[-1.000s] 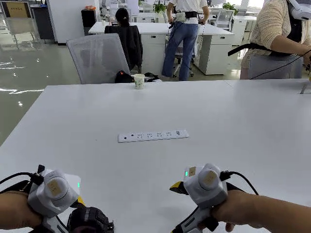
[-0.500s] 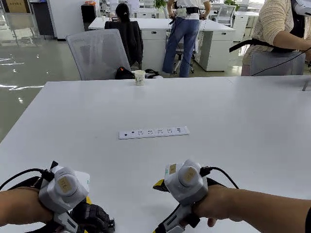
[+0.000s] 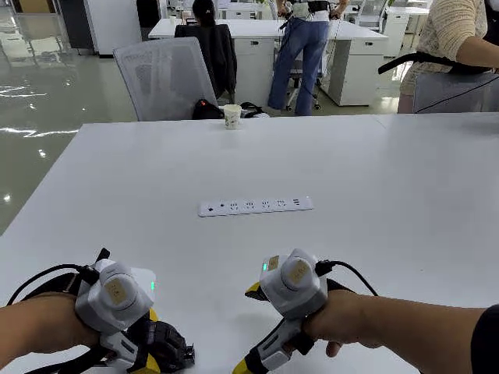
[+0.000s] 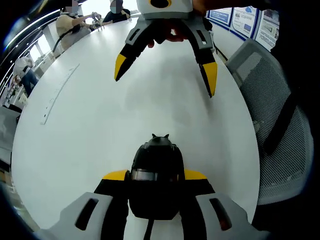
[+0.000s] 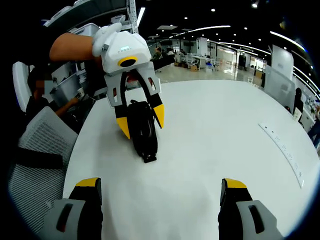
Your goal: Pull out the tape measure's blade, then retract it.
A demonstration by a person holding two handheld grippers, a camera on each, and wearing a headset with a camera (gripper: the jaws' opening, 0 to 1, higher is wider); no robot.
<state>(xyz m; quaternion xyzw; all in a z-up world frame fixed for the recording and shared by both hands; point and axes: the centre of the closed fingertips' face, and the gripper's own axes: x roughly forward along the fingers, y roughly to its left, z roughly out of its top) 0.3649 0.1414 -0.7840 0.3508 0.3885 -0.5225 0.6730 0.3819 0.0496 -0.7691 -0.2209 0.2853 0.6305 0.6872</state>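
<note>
Tape measure (image 4: 156, 175), a black case, sits clamped between the jaws of the left gripper (image 5: 141, 121) close to the near edge of the white table (image 3: 351, 171), toward its near-left corner. No blade is drawn out yet. A small hook tab (image 4: 161, 136) pokes from the front of the case. The right gripper (image 4: 165, 75) faces it from nearby, its yellow-tipped jaws spread wide with nothing between them.

I'd judge the step in hand to be catching that tab. To do it well, the right jaws should come in low and level and close squarely on the tab, not on the case. The pull should then run straight away from the case, along the near edge, while the left grip stays firm so the case does not twist. On the return, the blade is better walked back than let snap.

The left gripper view gives the tab and the open jaws lined up opposite it. The right gripper view adds how the left jaws straddle the case from above. From the head view the case is half tucked under the left gripper and I cannot make out the tab, but there a power strip (image 3: 256, 206) lies mid-table and a paper cup (image 3: 231, 116) stands at the far edge, both well apart from the work.
</note>
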